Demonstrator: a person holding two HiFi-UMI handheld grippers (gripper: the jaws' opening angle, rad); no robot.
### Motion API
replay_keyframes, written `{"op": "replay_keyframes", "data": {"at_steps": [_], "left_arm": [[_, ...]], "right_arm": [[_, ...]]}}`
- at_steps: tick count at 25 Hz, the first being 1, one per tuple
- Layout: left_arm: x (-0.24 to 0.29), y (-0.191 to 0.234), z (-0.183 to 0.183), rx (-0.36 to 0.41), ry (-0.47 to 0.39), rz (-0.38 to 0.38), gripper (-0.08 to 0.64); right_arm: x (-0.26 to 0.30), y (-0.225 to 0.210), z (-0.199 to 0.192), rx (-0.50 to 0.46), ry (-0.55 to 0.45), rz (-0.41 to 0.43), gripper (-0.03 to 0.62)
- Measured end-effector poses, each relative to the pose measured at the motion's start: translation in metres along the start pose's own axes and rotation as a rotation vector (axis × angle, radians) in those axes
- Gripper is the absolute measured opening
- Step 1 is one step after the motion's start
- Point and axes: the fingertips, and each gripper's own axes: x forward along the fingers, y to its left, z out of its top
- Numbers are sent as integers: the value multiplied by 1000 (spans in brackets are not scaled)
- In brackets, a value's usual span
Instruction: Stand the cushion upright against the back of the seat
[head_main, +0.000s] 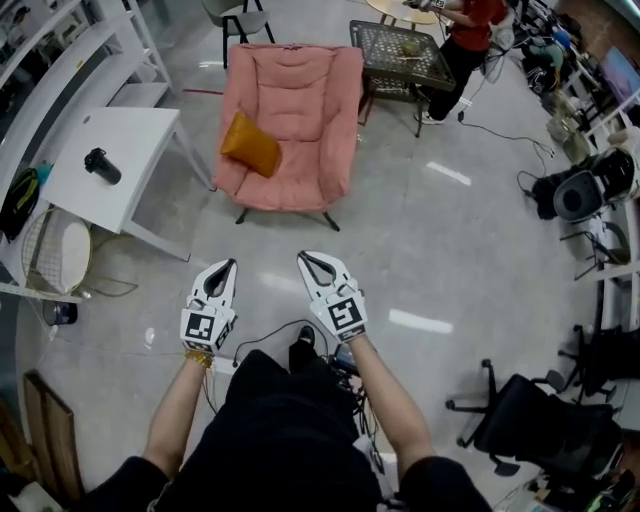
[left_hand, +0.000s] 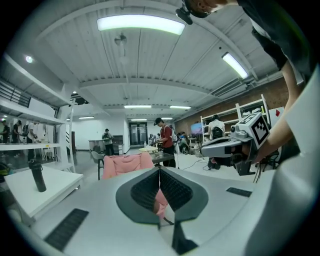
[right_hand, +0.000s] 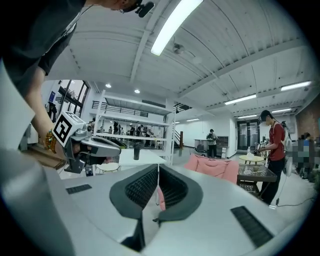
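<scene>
the left gripper (head_main: 228, 264) is showing its jaws clenched tip to tip, with nothing between them. the right gripper (head_main: 306, 258) is likewise clenched and gripping nothing. both are hovering side by side over the grey floor (head_main: 440, 250), pointing toward the pink armchair (head_main: 310, 90) and well apart from it. the orange cushion (head_main: 251, 144) is lying tilted on the seat at the picture's left side, leaning on the armrest and not standing against the backrest. a white table (head_main: 140, 135) is standing left of the chair, bearing a black bottle (head_main: 101, 165). a dark mesh table (head_main: 400, 50) is standing behind the chair, with a person in a red top (head_main: 470, 25) beside it.
</scene>
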Motion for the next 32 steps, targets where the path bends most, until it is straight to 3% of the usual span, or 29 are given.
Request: {"op": "replay_keyframes", "data": {"at_steps": [9,20,26,32], "left_arm": [[42,48,-10,-22,31,26,14],[106,145,-14,-36,18,-65,14],[129,184,-7,-37,-7,-134,14],[157,206,-5,-58,-12,-139,14]], "right_arm": [[50,-36,-16,19,42,17,17],[157,-72,4,24,84,-49,17],[206,-85,24,31,59,-100,17],[229,-108,31,22,59,-110,17]]}}
